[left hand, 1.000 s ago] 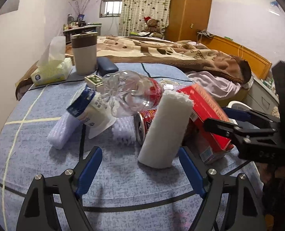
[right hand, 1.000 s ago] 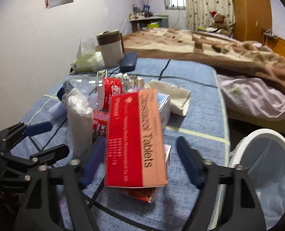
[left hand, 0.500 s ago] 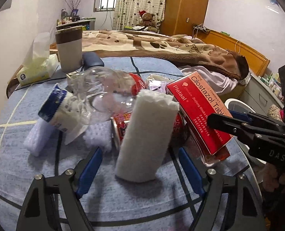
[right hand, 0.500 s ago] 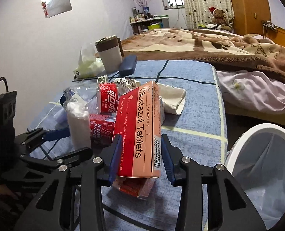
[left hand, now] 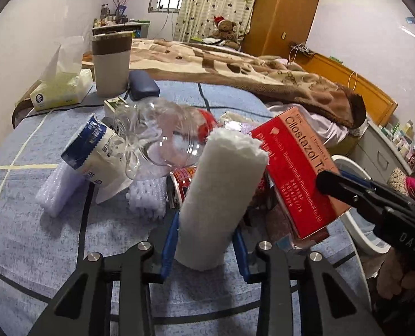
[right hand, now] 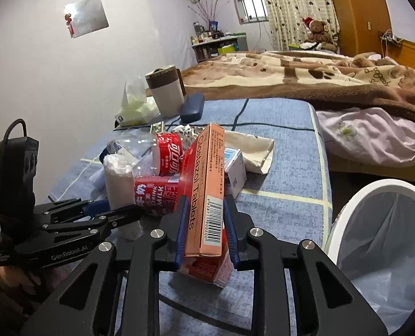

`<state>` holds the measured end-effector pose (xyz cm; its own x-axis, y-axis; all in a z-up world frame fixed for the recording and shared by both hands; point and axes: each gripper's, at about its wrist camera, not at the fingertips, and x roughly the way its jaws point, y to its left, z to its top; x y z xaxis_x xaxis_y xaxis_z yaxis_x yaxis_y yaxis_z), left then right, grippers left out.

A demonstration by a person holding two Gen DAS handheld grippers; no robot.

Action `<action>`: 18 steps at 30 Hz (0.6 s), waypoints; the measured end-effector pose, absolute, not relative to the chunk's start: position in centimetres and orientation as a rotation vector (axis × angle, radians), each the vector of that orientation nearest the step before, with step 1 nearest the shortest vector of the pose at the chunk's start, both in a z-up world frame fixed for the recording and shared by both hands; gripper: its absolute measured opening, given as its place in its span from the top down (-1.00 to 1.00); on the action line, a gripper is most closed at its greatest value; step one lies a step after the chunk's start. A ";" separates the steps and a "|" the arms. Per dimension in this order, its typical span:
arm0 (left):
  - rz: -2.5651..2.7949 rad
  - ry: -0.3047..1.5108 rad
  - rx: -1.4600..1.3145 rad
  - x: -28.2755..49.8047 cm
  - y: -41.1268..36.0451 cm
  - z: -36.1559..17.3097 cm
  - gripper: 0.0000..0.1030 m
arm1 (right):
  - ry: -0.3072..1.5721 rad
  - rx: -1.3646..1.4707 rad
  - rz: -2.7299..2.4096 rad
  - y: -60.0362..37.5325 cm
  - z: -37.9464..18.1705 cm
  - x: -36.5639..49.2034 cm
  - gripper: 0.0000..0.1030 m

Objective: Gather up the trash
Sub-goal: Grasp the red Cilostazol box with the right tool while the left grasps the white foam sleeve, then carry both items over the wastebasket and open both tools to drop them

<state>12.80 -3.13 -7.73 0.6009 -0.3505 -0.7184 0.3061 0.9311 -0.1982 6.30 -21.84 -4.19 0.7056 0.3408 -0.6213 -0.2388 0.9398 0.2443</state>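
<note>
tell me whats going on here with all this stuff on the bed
A person is clearing trash off the blue bedspread with a gripper in each hand. The left gripper has just closed on a white foam roll, the right gripper on a red Cilostazol Tablets box. A crushed clear bottle and milk can still lie in the pile. A lined white bin waits beside the bed.

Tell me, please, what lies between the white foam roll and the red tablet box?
A red milk can lies on its side between the white foam roll and the red tablet box; the right wrist view shows it best.
</note>
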 end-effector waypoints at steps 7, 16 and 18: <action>-0.378 0.805 -0.059 11.6 -2.7 -6.1 0.29 | 0.677 0.120 0.323 -21.3 -3.3 5.1 0.67; -0.410 0.761 -0.052 9.9 -3.9 -3.3 0.29 | 0.596 0.171 0.264 -23.6 -1.2 2.9 0.67; -0.420 0.747 -0.044 9.4 -4.5 -2.6 0.29 | 0.579 0.175 0.240 -24.2 -0.8 2.2 0.67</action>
<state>9.43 -4.52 -2.64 0.6548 -0.3855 -0.6501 0.3544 0.9163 -0.1864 2.18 -24.20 -0.76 0.8102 0.2723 -0.5190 -0.1742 0.9574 0.2304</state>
